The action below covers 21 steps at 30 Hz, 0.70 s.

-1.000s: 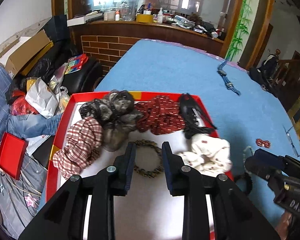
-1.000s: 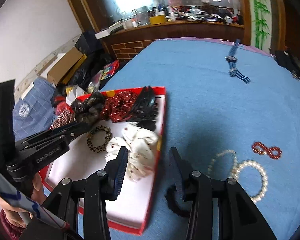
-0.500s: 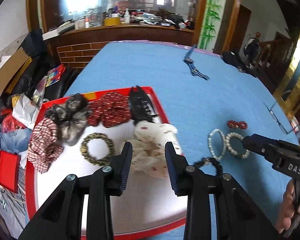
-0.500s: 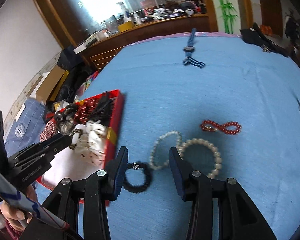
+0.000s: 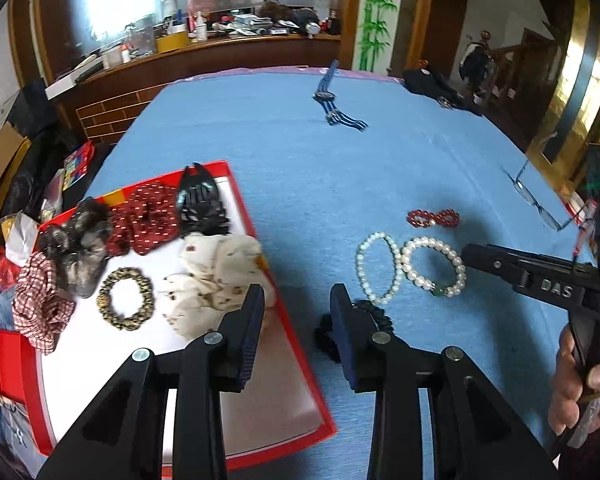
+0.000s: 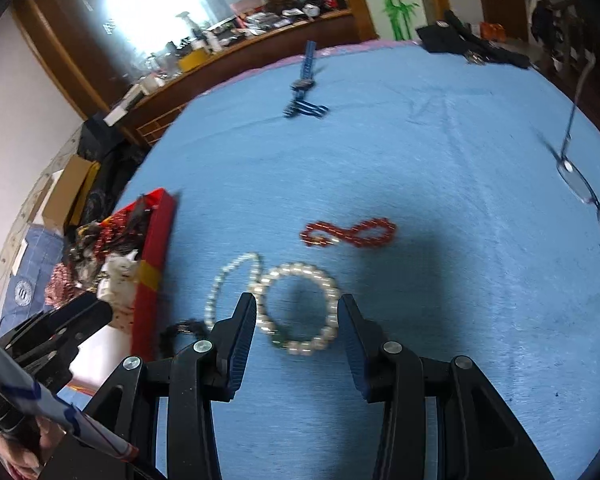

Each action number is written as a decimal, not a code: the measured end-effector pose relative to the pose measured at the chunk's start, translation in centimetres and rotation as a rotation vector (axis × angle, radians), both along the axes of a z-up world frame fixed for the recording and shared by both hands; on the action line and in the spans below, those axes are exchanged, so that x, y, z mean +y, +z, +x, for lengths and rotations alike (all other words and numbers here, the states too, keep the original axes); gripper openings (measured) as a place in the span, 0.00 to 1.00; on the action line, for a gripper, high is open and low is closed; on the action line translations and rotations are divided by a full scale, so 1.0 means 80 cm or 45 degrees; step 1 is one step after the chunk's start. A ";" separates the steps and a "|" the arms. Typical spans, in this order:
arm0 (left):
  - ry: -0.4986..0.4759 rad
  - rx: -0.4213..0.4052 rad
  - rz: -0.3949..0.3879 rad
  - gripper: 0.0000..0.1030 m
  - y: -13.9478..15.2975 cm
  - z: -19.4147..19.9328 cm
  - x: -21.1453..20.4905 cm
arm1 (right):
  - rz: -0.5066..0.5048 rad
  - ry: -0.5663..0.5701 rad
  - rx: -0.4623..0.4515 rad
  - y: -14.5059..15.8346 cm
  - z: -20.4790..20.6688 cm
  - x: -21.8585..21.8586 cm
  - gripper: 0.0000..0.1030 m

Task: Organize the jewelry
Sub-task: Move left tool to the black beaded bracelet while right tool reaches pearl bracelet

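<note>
A red tray (image 5: pixel 296 344) on the blue table holds several scrunchies, a gold bracelet (image 5: pixel 126 298) and a black hair claw (image 5: pixel 200 200). Right of it lie a black bead bracelet (image 5: pixel 370 314), a thin pearl bracelet (image 5: pixel 378 266), a thick pearl bracelet (image 5: pixel 434 266) and a red bead bracelet (image 5: pixel 432 218). My left gripper (image 5: pixel 298 308) is open and empty over the tray's right edge. My right gripper (image 6: pixel 298 320) is open and empty, its jaws straddling the thick pearl bracelet (image 6: pixel 300 312) from just above. The red bracelet (image 6: pixel 348 232) lies beyond it.
A blue watch (image 5: pixel 332 102) lies far across the table. Eyeglasses (image 6: pixel 584 192) sit at the right edge. A dark bag (image 5: pixel 436 84) rests at the far right corner. Clutter and boxes (image 5: pixel 16 152) lie on the floor left of the table.
Both grippers have swung right, away from the tray's middle. The right gripper has moved forward and lower over the thick pearl bracelet. Both stay open.
</note>
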<state>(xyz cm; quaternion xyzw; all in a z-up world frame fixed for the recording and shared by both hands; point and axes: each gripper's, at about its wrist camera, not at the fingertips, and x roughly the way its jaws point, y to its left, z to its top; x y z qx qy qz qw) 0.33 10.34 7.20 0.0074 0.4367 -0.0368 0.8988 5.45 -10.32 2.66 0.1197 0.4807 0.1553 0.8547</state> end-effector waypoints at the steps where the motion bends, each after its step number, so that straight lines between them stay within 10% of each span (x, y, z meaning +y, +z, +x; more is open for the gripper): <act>1: -0.004 0.004 0.002 0.32 -0.001 0.001 -0.002 | -0.010 -0.005 0.017 -0.005 0.003 -0.002 0.44; 21: -0.074 0.169 -0.006 0.35 -0.022 0.050 -0.038 | -0.242 -0.016 -0.055 -0.027 0.009 -0.002 0.09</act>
